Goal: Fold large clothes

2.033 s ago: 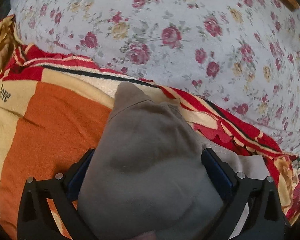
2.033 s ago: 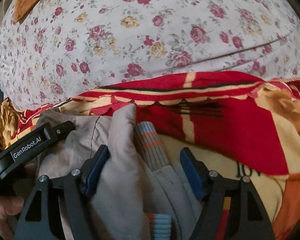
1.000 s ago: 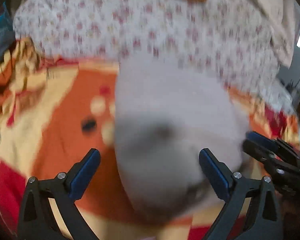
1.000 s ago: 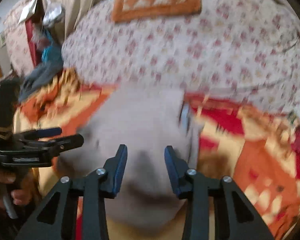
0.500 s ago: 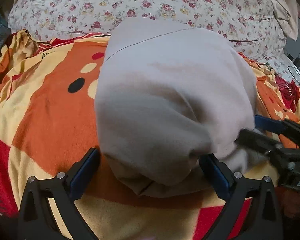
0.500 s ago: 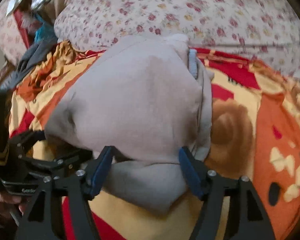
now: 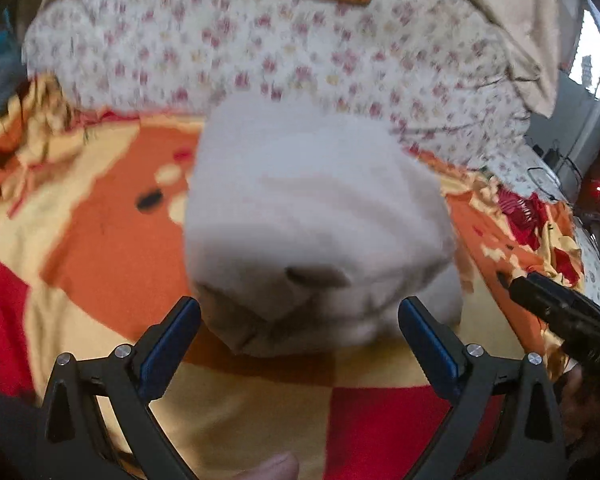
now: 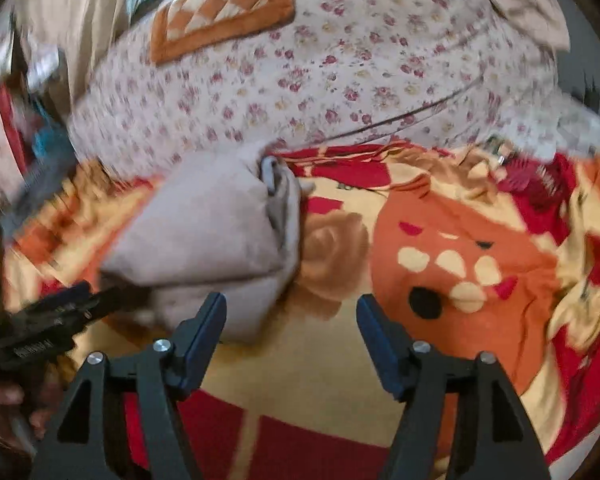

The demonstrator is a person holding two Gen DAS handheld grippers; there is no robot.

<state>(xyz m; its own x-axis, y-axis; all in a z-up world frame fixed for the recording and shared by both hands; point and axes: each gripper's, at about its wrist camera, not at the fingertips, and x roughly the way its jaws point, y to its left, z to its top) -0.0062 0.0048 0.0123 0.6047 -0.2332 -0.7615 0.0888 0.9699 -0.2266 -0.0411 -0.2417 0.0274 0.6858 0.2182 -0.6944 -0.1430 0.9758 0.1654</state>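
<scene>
Lying folded into a thick bundle, the grey sweatshirt (image 7: 316,216) rests on the orange, red and cream blanket (image 7: 100,248) that covers the bed, just in front of the floral quilt (image 7: 284,48). Left gripper (image 7: 300,338) is released, its fingers (image 7: 172,340) spread just short of the bundle's near edge, nothing between them. Right gripper (image 8: 292,334) is opening, empty, with the bundle just beside its left finger. Judged from its rounded, sagging folds, the garment is soft, limp and fairly light; a pinch through all layers at the near folded edge (image 8: 236,308) seems safest, since loose layers may slide apart.
</scene>
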